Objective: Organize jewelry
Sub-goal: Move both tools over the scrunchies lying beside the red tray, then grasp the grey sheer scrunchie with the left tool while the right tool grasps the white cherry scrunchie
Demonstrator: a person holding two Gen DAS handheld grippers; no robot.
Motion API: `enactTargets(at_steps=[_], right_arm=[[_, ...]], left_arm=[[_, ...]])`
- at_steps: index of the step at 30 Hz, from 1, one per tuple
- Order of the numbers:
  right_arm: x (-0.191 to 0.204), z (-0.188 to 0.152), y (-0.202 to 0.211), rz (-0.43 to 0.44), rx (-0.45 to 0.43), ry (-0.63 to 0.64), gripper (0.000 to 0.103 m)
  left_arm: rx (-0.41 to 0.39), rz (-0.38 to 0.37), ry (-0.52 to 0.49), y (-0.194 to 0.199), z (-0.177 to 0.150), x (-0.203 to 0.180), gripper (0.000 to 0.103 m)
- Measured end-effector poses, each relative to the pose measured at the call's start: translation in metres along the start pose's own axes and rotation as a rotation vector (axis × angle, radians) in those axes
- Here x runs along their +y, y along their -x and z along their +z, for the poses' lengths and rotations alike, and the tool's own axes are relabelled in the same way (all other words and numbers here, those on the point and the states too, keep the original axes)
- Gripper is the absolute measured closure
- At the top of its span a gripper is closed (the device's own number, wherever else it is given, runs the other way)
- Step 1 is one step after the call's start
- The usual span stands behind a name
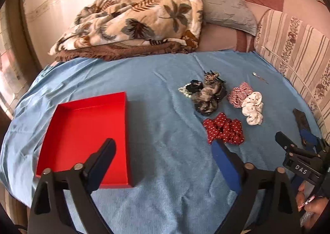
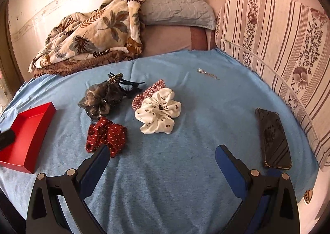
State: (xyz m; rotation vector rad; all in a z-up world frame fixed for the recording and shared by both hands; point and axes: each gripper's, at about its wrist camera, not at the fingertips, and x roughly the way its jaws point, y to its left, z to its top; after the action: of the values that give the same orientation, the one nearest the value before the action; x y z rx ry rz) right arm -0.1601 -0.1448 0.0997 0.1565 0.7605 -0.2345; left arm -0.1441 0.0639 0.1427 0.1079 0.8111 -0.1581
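An empty red box (image 1: 86, 137) lies on the blue cloth (image 1: 165, 131) at the left; it also shows in the right wrist view (image 2: 28, 133). To its right lie a red dotted scrunchie (image 1: 224, 128) (image 2: 107, 135), a white scrunchie (image 1: 253, 108) (image 2: 158, 113), a red-checked scrunchie (image 1: 239, 92) (image 2: 148, 91), a grey organza scrunchie (image 1: 206, 98) (image 2: 99, 100), a black claw clip (image 2: 125, 85), pearls (image 1: 185, 90) and a silver hairpin (image 1: 258, 77) (image 2: 207, 73). My left gripper (image 1: 164, 147) is open and empty. My right gripper (image 2: 163, 155) is open and empty, and shows at the right edge of the left wrist view (image 1: 297, 145).
A black phone (image 2: 273, 137) lies on the cloth at the right. A folded leaf-print blanket (image 1: 136, 21) and a grey pillow (image 1: 229, 11) sit at the back. A striped floral cushion (image 2: 278, 48) bounds the right side.
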Motion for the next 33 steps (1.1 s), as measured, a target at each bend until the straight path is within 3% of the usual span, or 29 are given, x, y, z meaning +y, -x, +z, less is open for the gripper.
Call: enactTargets(at_steps=[6,8,17,28,29,31,32,33], right_arm=[[-0.013,0.01,-0.016,0.059,0.014,0.003,0.002],[-0.019,0.017,-0.026,0.078,0.027,-0.009,0.007],[-0.036,0.042,-0.086,0.151,0.058,-0.081,0.016],[-0.029,0.051,-0.127,0.226,0.112,-0.074,0.018],[-0.029,0.051,-0.129,0.231,0.118,-0.077,0.018],[-0.029,0.05,-0.132,0.24,0.128,-0.081,0.022],[-0.028,0.05,-0.134,0.245,0.136,-0.081,0.035],[-0.028,0.05,-0.136,0.255,0.147,-0.083,0.044]], left_arm=[[0.028,-0.055,-0.017,-0.019,0.028,-0.012,0.016],[0.034,-0.067,-0.025,-0.028,0.037,-0.018,0.016],[0.118,-0.127,-0.08,-0.109,0.079,-0.049,0.016],[0.223,-0.178,-0.13,-0.186,0.084,-0.077,0.016],[0.222,-0.177,-0.13,-0.188,0.083,-0.078,0.02],[0.237,-0.184,-0.143,-0.19,0.081,-0.081,0.053],[0.263,-0.182,-0.151,-0.193,0.079,-0.083,0.082],[0.28,-0.184,-0.149,-0.194,0.078,-0.084,0.091]])
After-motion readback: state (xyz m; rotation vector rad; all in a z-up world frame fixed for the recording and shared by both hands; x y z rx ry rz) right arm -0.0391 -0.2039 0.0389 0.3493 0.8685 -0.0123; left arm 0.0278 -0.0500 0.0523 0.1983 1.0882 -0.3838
